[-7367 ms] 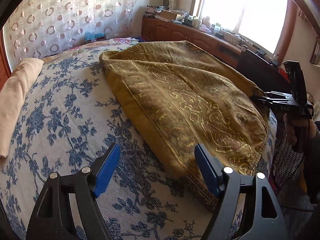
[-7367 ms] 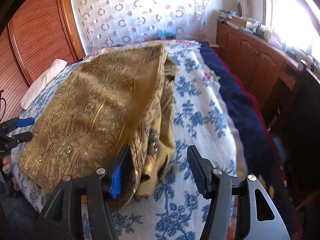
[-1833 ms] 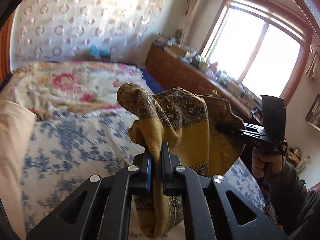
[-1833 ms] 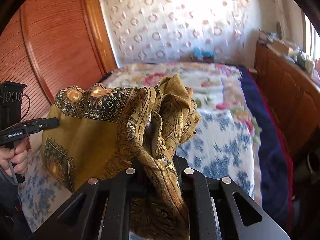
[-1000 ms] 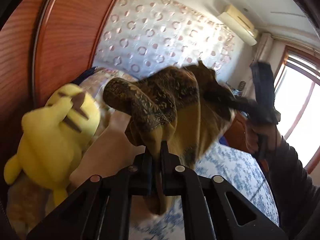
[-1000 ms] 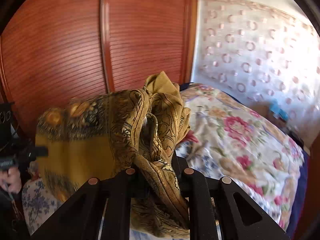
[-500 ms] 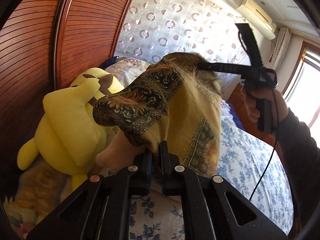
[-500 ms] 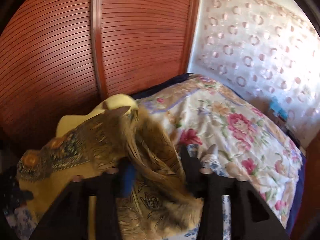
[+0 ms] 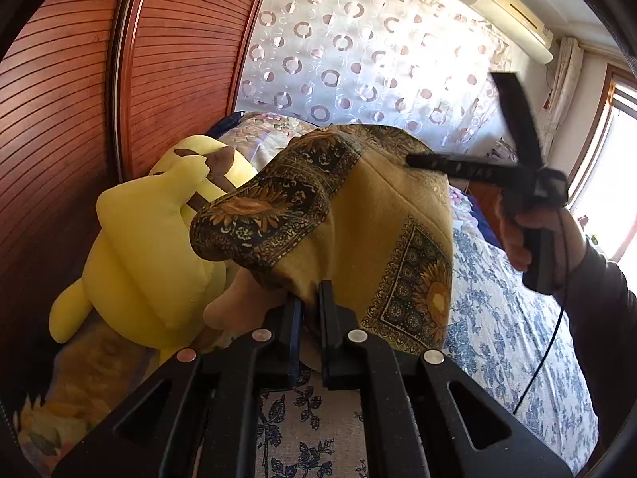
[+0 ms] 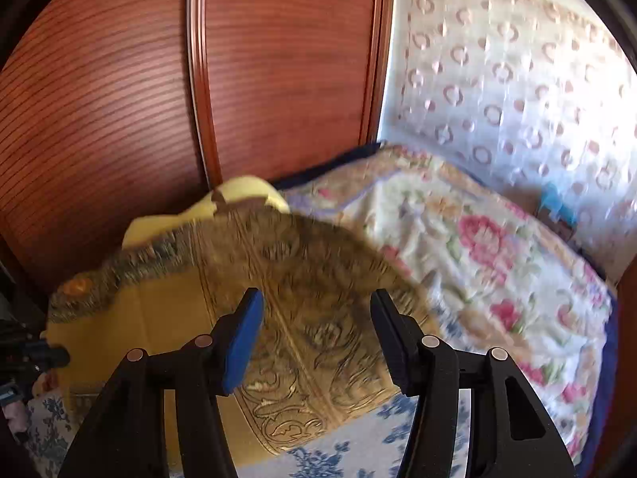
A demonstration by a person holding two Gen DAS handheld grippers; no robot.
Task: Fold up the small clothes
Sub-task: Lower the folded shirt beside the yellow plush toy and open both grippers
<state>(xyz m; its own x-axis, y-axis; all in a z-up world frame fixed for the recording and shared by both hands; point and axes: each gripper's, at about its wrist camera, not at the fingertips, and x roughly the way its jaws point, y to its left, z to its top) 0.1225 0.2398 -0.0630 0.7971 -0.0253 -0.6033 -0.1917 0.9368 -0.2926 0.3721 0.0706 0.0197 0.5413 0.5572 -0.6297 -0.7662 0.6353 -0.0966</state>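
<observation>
A folded mustard-gold cloth (image 9: 382, 223) with dark ornate borders lies draped over a pillow at the head of the bed. My left gripper (image 9: 309, 298) is shut on its near edge, low in the left wrist view. In the right wrist view the same cloth (image 10: 302, 302) spreads below my right gripper (image 10: 316, 330), whose jaws are opening; the cloth has dropped clear of the blue pads and nothing is pinched between them. The right gripper (image 9: 414, 161) also shows over the cloth's far side in the left wrist view, held by a hand (image 9: 533, 235).
A yellow plush toy (image 9: 159, 247) leans against the red-brown slatted wardrobe (image 9: 79, 119) left of the cloth. A peach pillow (image 9: 247, 306) sits under the cloth. The blue-flowered bedspread (image 9: 509, 334) and a pink-flowered quilt (image 10: 497, 247) cover the bed; a circle-patterned curtain (image 9: 358, 47) hangs behind.
The right gripper has opened and let go of the cloth, which fell onto the pillow by the plush toy. The left gripper kept its grip and sank slightly.
</observation>
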